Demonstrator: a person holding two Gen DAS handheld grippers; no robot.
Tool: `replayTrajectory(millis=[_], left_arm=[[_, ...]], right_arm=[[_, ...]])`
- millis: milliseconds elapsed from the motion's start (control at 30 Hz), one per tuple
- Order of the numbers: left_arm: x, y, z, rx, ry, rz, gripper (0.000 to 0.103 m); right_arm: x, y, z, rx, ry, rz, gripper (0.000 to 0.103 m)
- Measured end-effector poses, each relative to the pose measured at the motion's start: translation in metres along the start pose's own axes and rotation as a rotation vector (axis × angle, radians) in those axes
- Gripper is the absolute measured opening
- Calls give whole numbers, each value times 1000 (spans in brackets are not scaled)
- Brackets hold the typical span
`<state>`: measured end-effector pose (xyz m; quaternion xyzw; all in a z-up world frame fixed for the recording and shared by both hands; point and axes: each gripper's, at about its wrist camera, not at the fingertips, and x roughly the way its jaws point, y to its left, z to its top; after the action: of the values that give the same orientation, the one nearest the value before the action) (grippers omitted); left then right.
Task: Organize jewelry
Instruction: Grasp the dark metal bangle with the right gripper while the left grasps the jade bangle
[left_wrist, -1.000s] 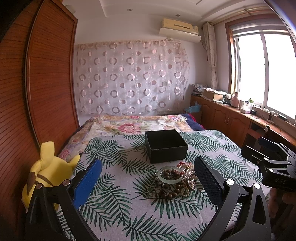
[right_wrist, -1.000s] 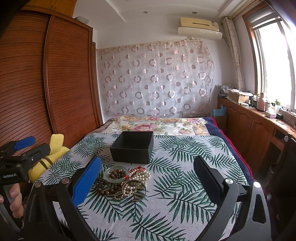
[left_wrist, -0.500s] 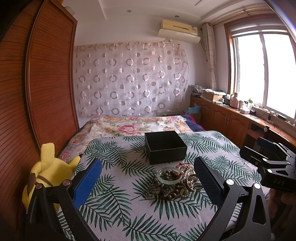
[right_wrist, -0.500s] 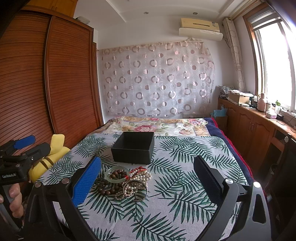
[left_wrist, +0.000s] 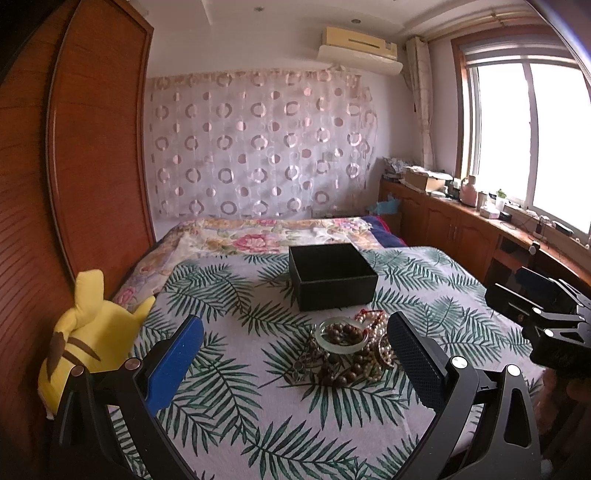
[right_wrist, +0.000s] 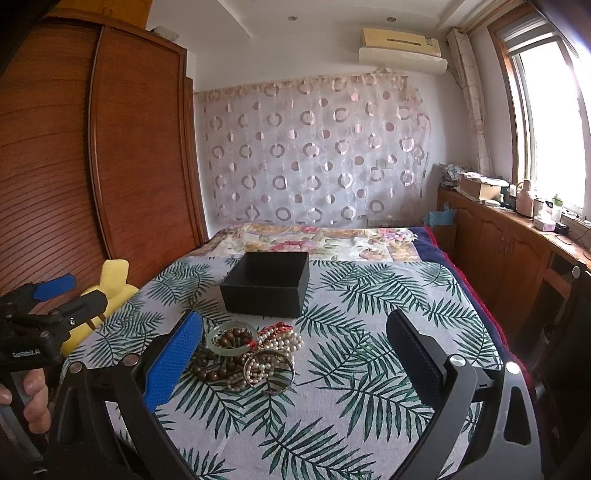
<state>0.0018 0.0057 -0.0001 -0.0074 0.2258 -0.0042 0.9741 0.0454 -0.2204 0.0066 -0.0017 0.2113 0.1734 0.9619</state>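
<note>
Left hand-held gripper (left_wrist: 295, 349), marked "GenRobot.AI", and right hand-held gripper (right_wrist: 293, 345) both gape wide, empty, above tangled bead-and-pearl jewelry pile (right_wrist: 247, 354) before open black square box (right_wrist: 267, 282).

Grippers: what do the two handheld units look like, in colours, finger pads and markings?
Both are matte black frames with silver screw heads. Each, left gripper and right gripper, has one blue textured pad and one black ribbed pad. White lettering marks each body in the other's view; no cables or sleeves show.
</note>
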Motion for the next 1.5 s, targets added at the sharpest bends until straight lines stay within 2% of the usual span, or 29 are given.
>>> replayTrajectory(millis=[133, 200, 700, 1033, 1133, 1433, 1500], left_arm=[[13, 5, -10, -5, 24, -9, 97], [19, 8, -15, -8, 38, -14, 97], [57, 17, -45, -13, 135, -76, 97], [79, 22, -56, -11, 191, -140, 96], [92, 22, -55, -1, 216, -152, 96], [132, 1, -42, 71, 277, -232, 95], [142, -5, -38, 85, 294, -238, 89]], right_arm=[[11, -4, -4, -15, 25, 17, 100], [19, -5, -7, -20, 48, 34, 94], [107, 13, -43, -118, 340, 207, 81], [149, 21, -54, -138, 479, 225, 74], [148, 21, -56, -160, 481, 203, 62], [128, -1, -47, -122, 423, 194, 62], [123, -5, -47, -120, 416, 190, 62]])
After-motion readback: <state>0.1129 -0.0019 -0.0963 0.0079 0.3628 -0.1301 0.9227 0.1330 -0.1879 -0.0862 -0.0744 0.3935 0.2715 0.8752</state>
